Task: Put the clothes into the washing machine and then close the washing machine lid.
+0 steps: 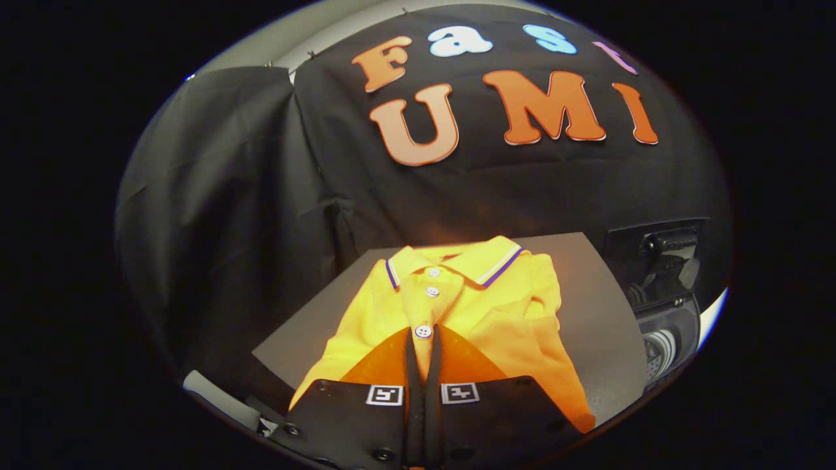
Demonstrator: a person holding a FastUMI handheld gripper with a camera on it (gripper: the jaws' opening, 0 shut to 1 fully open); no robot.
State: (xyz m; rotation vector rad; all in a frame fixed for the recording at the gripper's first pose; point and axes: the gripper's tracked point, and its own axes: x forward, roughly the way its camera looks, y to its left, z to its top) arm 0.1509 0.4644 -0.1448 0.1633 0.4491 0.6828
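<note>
1. Yellow knit fabric identifies the task garment: a polo shirt (496, 313) with a folded collar (486, 264) trimmed in white and purple stripes.
2. The polo shirt lies face up on a grey board (601, 313), collar end pointing away from the gripper, placket running toward the fingers.
3. Three white buttons (424, 331) sit in a row down the placket; the nearest one is just ahead of the fingertips.
4. The gripper (423, 343) is over the lower part of the shirt. Its two fingers stand almost together, with a thin strip of yellow cloth showing in the narrow gap between them. Whether both fingers press on that cloth cannot be told.
5. Each finger base carries a square black-and-white marker (384, 395).
6. The washing machine (666, 320) stands to the right of the grey board, apart from the shirt. A dark panel forms its upper part; a round, ribbed opening shows lower down. The lid position cannot be told.
7. Black cloth (228, 215) forms the booth wall beyond the board.
</note>
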